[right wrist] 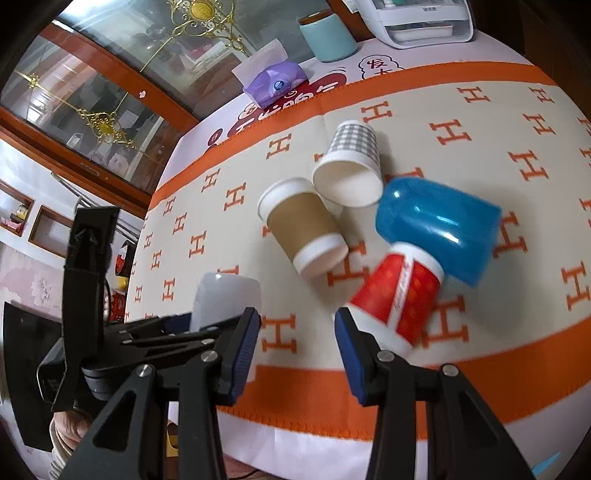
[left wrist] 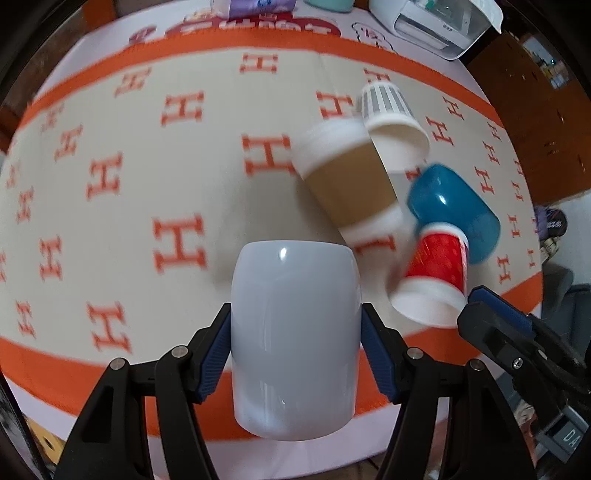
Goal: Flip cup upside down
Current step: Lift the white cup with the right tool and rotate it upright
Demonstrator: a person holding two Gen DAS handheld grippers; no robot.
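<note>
**White cup clamped in the left gripper, four cups lying on the worktop**

The left gripper (left wrist: pixel 295 343) is clamped on the white cup (left wrist: pixel 295 339), its blue pads pressed to both sides. The cup is held above the near orange border of the cloth (left wrist: pixel 110 122). Its end toward the camera is blurred, so which end is the mouth cannot be told. In the right wrist view the left gripper's arms cover the cup's lower part.

Further right, the brown cup (left wrist: pixel 351 177) lies on its side, touching the checked cup (left wrist: pixel 391 110), whose open mouth faces the camera. Next lie the red cup (left wrist: pixel 436 273) and the blue cup (left wrist: pixel 454 210), touching; motion smears both.

The right gripper (right wrist: pixel 297 349) has its jaws apart, nothing between them, with one fingertip just beside the red cup's rim.

The worktop carries a cream cloth with orange H marks and an orange band. At the far edge stand a tissue pack (right wrist: pixel 275 83), a teal canister (right wrist: pixel 327 37) and a white printer (right wrist: pixel 413 22), cut off by the frame. A glass-fronted cabinet (right wrist: pixel 110 85) stands behind on the left.
</note>
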